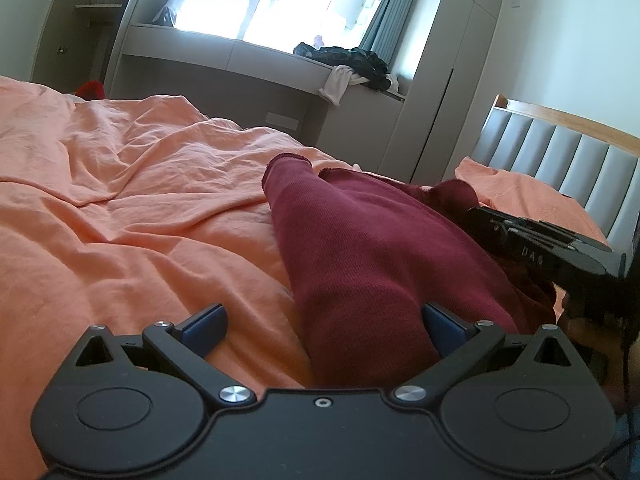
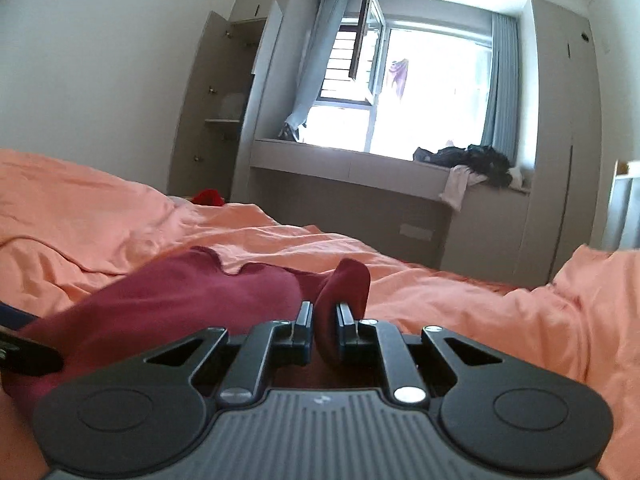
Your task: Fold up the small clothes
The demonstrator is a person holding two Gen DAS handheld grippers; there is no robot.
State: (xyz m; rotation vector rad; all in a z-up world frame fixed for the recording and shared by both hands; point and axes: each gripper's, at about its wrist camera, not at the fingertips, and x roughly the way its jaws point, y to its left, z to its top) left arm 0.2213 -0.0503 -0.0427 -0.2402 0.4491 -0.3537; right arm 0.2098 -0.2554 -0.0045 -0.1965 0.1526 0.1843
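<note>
A dark red knit garment (image 1: 360,248) lies stretched out on the orange bed sheet (image 1: 120,200). My left gripper (image 1: 324,320) is open at the garment's near end; the cloth runs past its right finger (image 1: 440,322), while the left finger rests over bare sheet. In the left wrist view my right gripper (image 1: 480,218) reaches in from the right onto the garment's far side. In the right wrist view that gripper (image 2: 325,320) is shut on a raised fold of the dark red garment (image 2: 180,292), which bulges up between its fingers.
The rumpled orange sheet (image 2: 500,312) covers the whole bed. A grey padded headboard (image 1: 560,152) stands at the right. A window bench (image 2: 360,164) carries a pile of dark clothes (image 2: 476,162). A red item (image 2: 208,197) lies past the bed's far edge, near the wardrobe (image 2: 224,100).
</note>
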